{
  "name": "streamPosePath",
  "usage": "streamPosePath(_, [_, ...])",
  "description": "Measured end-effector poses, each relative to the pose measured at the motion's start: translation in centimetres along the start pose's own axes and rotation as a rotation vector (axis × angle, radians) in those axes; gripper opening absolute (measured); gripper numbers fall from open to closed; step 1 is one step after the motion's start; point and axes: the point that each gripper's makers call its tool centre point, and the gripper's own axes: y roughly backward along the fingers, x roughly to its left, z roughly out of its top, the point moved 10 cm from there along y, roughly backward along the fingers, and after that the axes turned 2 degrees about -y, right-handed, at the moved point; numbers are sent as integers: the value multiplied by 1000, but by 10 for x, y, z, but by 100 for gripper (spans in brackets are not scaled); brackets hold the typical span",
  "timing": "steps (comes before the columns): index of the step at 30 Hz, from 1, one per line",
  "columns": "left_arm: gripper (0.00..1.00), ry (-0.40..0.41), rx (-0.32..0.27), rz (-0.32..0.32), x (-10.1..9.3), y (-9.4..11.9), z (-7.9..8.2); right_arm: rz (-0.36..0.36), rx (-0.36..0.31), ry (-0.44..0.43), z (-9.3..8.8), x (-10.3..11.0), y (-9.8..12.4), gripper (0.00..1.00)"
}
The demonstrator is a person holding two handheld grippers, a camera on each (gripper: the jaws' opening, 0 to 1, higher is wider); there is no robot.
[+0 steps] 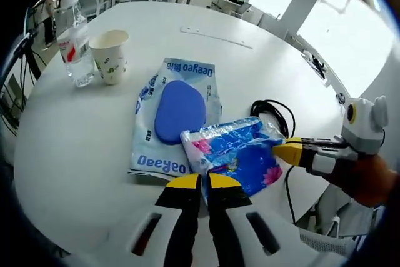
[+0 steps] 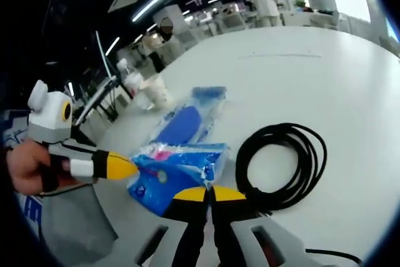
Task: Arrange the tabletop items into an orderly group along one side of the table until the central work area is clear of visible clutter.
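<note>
A blue plastic tissue packet (image 1: 234,154) (image 2: 178,167) lies partly over a larger white-and-blue wipes pack (image 1: 178,117) (image 2: 187,117) with an oval blue lid. My left gripper (image 1: 203,182) is shut on the packet's near edge, and its yellow tip (image 2: 119,167) meets the packet's left corner in the right gripper view. My right gripper (image 2: 209,193) is shut on the packet's opposite end; it enters the left gripper view from the right (image 1: 290,151). A coiled black cable (image 1: 275,114) (image 2: 284,164) lies just beside the packet.
A paper cup (image 1: 110,54) (image 2: 156,92) and a clear water bottle (image 1: 76,48) (image 2: 131,82) stand together near the round white table's (image 1: 75,148) far left edge. A thin white strip (image 1: 215,37) lies toward the far side. Chairs and desks stand beyond the table.
</note>
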Motion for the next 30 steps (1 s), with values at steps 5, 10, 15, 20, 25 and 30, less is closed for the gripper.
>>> streamPosePath(5, [0, 19, -9, -6, -3, -3, 6, 7, -16, -15, 7, -5, 1, 0])
streamPosePath(10, [0, 23, -12, -7, -5, -8, 12, 14, -27, -28, 14, -13, 1, 0])
streamPosePath(15, [0, 31, -19, 0, -5, -13, 19, 23, -36, -33, 22, -17, 0, 0])
streamPosePath(20, [0, 19, -25, -4, -10, -18, 32, 22, -58, -43, 31, -25, 1, 0])
streamPosePath(25, [0, -17, -39, -18, -17, -26, 46, 15, -76, -41, 40, -34, 4, 0])
streamPosePath(30, [0, -44, -42, -31, -26, -35, 60, 0, -91, -52, 50, -49, 5, 0])
